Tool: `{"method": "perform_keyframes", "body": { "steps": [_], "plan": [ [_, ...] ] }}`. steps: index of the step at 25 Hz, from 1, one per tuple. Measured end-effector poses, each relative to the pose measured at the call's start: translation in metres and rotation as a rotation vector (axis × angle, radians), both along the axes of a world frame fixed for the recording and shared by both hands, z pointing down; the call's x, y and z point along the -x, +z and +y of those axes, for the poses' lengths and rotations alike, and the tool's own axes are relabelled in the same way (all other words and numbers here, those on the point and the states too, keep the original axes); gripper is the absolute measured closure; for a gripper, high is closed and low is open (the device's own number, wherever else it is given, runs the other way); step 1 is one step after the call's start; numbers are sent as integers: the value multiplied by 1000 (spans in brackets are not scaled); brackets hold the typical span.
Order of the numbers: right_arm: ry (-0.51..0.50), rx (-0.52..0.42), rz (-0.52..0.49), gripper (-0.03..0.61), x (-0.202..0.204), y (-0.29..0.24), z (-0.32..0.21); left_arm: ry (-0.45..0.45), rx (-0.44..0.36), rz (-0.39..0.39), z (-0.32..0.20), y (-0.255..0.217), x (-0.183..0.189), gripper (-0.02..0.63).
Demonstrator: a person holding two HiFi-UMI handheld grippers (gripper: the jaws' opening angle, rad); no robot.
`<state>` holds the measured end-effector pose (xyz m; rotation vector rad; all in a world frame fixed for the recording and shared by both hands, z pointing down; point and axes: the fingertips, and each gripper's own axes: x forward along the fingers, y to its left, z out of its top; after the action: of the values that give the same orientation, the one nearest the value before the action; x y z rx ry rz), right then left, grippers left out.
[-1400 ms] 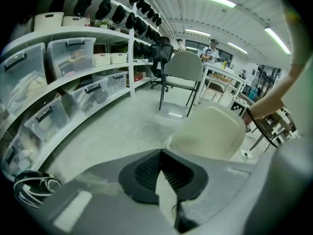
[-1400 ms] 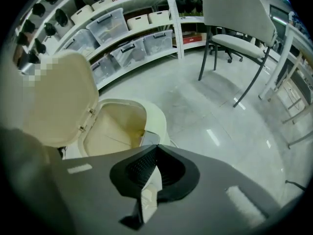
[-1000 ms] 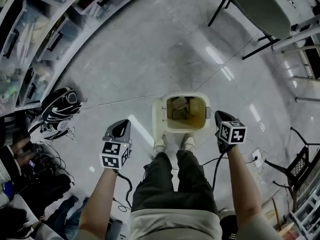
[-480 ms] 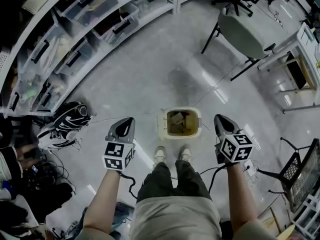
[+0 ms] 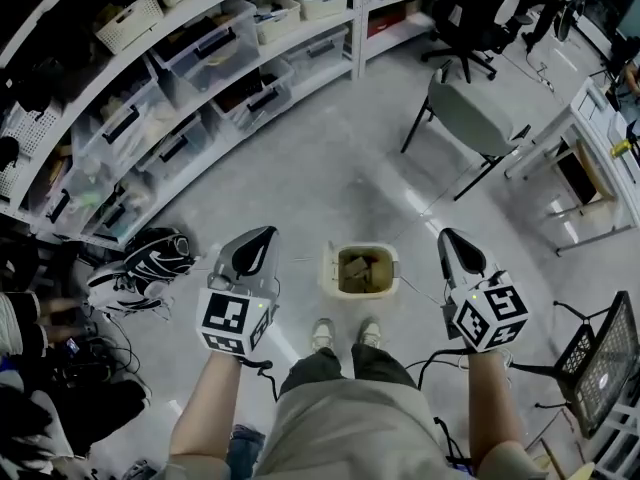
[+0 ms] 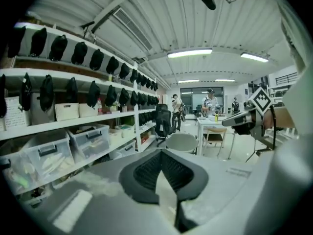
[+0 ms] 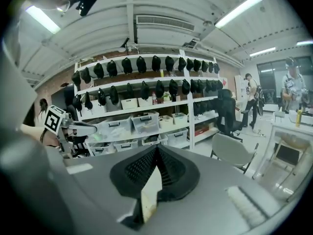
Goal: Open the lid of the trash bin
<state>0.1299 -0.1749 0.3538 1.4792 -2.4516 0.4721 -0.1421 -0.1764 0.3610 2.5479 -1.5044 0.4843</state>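
Observation:
The cream trash bin (image 5: 331,270) stands on the floor just in front of the person's shoes (image 5: 345,334). Its mouth is uncovered and brownish rubbish shows inside. My left gripper (image 5: 260,238) is held high to the bin's left, my right gripper (image 5: 449,240) high to its right, both well above it and touching nothing. The left gripper view shows the left gripper (image 6: 162,154) shut on nothing and pointing across the room. In the right gripper view the right gripper (image 7: 156,152) is likewise shut and empty. Neither gripper view shows the bin.
Long shelves with clear plastic boxes (image 5: 190,58) curve along the left and back. A grey chair (image 5: 472,116) stands beyond the bin and a desk (image 5: 600,118) at the right. A black-and-white backpack (image 5: 148,260) lies on the left, a wire basket (image 5: 607,358) at the right.
The view has risen, so the bin looks smaller and farther below. Both grippers have come up and away from the bin, still shut.

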Motion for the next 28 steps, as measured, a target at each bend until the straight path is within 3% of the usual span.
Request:
{"method": "perform_keyframes", "body": {
  "steps": [4,9,17,21,28],
  "plan": [
    [-30,-101,-3,575,10,-59,18,34,-107,-35,11,-60,-6,611],
    [-108,-255,78,575,34,-126,45,43,-187,-18,31,-119,-9,612],
    [-108,-449,8,575,46,-209,85,51,-291,-15,63,-172,-19,612],
    [-110,-498,-1,575,48,-231,98,63,-320,-24,77,-183,-21,612],
    [-109,-500,13,575,51,-235,102,83,-334,-45,86,-187,-22,611]
  ]
}}
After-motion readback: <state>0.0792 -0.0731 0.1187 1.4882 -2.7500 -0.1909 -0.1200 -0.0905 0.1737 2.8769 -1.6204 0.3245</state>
